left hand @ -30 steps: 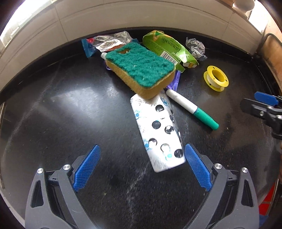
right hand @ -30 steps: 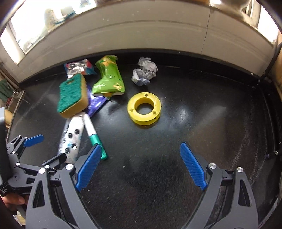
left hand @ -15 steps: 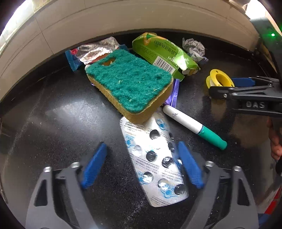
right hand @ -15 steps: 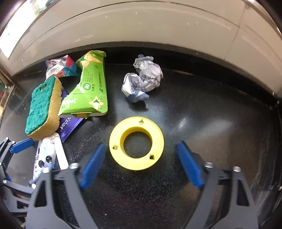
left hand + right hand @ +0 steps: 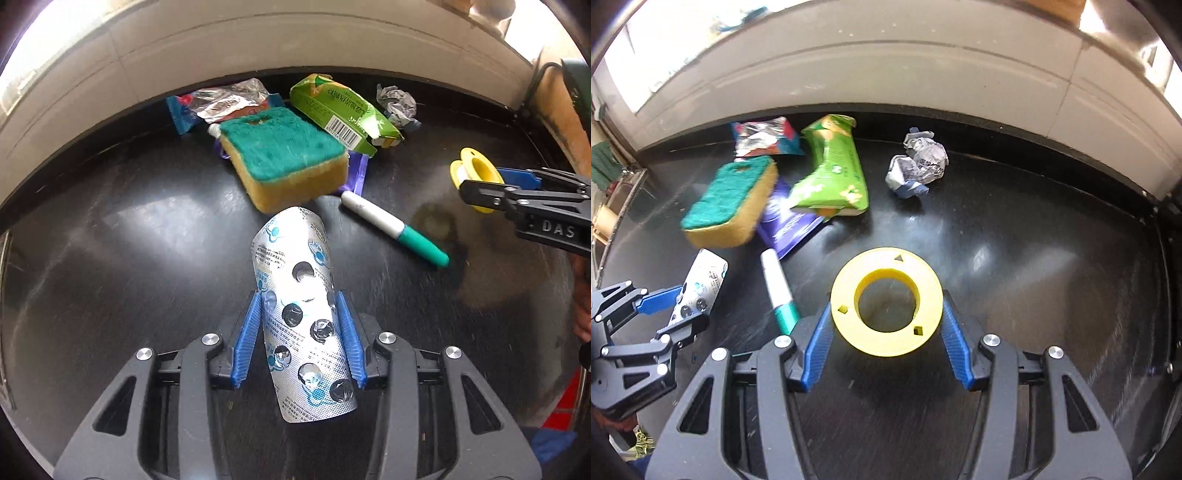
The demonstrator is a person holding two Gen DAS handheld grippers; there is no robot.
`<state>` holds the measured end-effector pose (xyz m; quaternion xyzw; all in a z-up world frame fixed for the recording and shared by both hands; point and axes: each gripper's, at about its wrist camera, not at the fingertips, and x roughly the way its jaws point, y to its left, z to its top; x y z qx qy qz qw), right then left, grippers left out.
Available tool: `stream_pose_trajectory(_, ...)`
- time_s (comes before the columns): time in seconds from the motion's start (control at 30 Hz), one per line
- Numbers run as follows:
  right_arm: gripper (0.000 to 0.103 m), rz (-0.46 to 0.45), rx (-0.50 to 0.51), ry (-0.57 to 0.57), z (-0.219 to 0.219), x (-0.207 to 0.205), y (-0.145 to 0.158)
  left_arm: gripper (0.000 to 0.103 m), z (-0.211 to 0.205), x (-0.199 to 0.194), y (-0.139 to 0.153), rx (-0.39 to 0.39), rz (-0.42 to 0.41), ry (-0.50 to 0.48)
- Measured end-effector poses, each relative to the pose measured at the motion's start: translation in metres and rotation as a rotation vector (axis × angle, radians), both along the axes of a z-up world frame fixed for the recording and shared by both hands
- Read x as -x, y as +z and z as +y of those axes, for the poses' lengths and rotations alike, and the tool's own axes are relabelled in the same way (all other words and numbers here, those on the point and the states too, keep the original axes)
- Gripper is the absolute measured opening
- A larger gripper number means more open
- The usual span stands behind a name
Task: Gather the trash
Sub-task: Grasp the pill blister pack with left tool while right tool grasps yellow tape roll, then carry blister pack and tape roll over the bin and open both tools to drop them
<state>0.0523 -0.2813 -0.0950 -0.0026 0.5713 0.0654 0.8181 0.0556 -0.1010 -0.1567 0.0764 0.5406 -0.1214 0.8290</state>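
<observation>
A silver blister pack [image 5: 303, 325] stands bowed between the blue pads of my left gripper [image 5: 297, 295], whose jaws are closing and press on its long edges. In the right wrist view a yellow tape spool [image 5: 886, 336] lies flat on the black counter [image 5: 1015, 258]. My right gripper [image 5: 886, 301] is closing around it, both pads touching its rim. Other trash lies behind: a green wrapper [image 5: 343, 110], a crumpled paper ball [image 5: 919, 162], a foil wrapper [image 5: 221, 101] and a purple wrapper [image 5: 790, 225].
A green-topped yellow sponge [image 5: 284, 158] rests on the wrappers. A white marker with a green cap [image 5: 395, 229] lies between the two grippers. A pale tiled wall [image 5: 886, 66] runs along the back edge. A hand shows at the right rim of the left wrist view.
Both grippers moved forward over their items and closed from wide open. The blister pack now bows between the left pads; the yellow spool sits between the right pads.
</observation>
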Motion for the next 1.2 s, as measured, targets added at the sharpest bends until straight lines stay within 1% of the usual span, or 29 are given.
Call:
stream_pose_trajectory(0.23, 0.054, -0.036, -0.015, 0.033, 0.010, 0.051, 0.040, 0.041, 0.014, 0.036, 0.029, -0.004, -0.041, 0.021)
stream_pose_trajectory(0.43, 0.054, -0.047, -0.014, 0.062, 0.016, 0.089, 0.055, 0.041, 0.025, 0.056, 0.045, -0.002, -0.066, 0.042)
stream_pose_trajectory(0.6, 0.054, -0.050, -0.012, 0.081, 0.024, 0.100, 0.058, 0.041, 0.029, 0.065, 0.050, -0.003, -0.085, 0.055)
stream_pose_trajectory(0.77, 0.054, -0.064, -0.016, 0.121, 0.040, 0.103, 0.067, 0.041, 0.047, 0.075, 0.057, 0.000, -0.104, 0.092)
stream_pose_trajectory(0.9, 0.054, -0.079, -0.028, 0.185, 0.067, 0.101, 0.076, 0.041, 0.072, 0.083, 0.066, 0.006, -0.124, 0.153)
stream_pose_trajectory(1.03, 0.054, -0.091, -0.052, 0.294, 0.115, 0.095, 0.086, 0.041, 0.117, 0.099, 0.073, 0.004, -0.148, 0.245)
stream_pose_trajectory(1.1, 0.054, -0.097, -0.064, 0.366, 0.148, 0.093, 0.089, 0.041, 0.141, 0.110, 0.076, -0.008, -0.159, 0.295)
stream_pose_trajectory(1.2, 0.054, -0.093, -0.107, 0.495, 0.209, 0.091, 0.092, 0.041, 0.186, 0.134, 0.077, -0.024, -0.166, 0.395)
